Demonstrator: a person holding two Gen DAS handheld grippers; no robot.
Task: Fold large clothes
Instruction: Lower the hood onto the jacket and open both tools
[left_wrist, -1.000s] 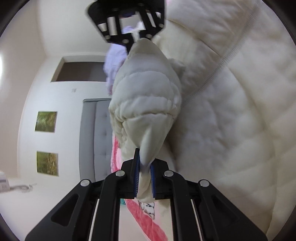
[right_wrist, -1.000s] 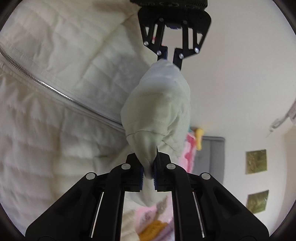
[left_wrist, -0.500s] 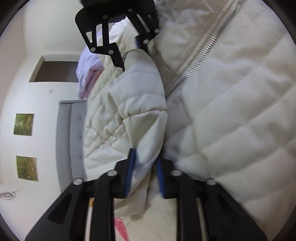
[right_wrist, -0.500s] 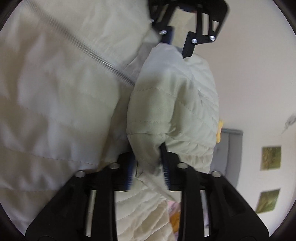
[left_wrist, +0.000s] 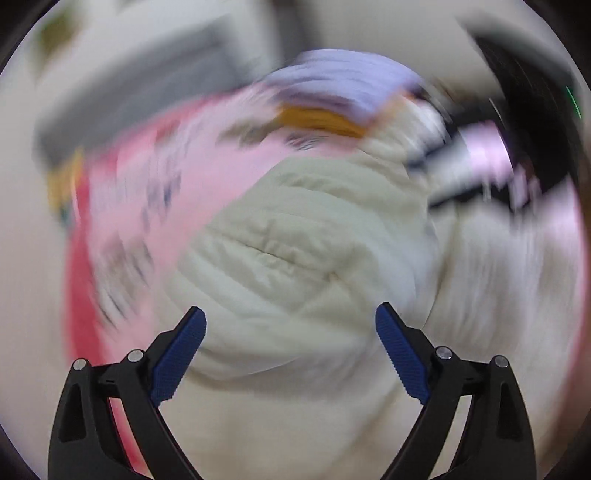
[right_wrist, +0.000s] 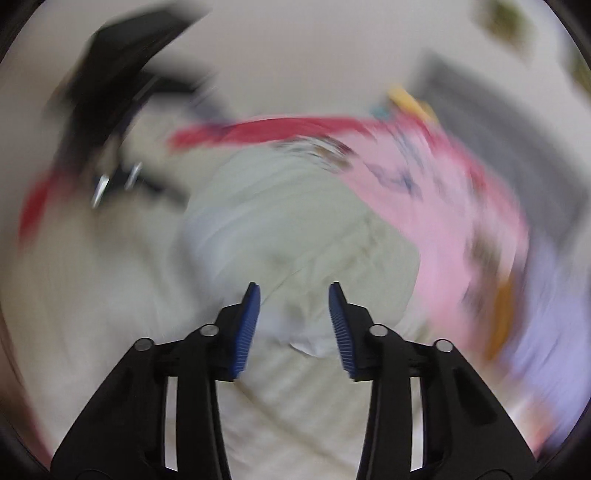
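The cream quilted jacket (left_wrist: 303, 236) lies bunched on the bed, blurred by motion in both views. My left gripper (left_wrist: 291, 308) hovers over it, its jaws wide and still opening, and the blue pads touch no cloth. My right gripper (right_wrist: 293, 284) stands open above the jacket (right_wrist: 295, 221), its jaws partly apart and closing a little, nothing pinched between them. Each gripper appears in the other's view as a dark smear: the right gripper (left_wrist: 517, 122) at upper right, the left gripper (right_wrist: 110, 92) at upper left.
A pink patterned sheet (left_wrist: 147, 192) with a red border covers the bed beyond the jacket. A lavender garment (left_wrist: 343, 77) and something orange (left_wrist: 317, 118) lie at its far side. A grey headboard (right_wrist: 517, 147) stands against the pale wall.
Both grippers have let go of the jacket fold they were pinching and opened. Both views have swung and rolled, and the jacket now lies below the fingers.
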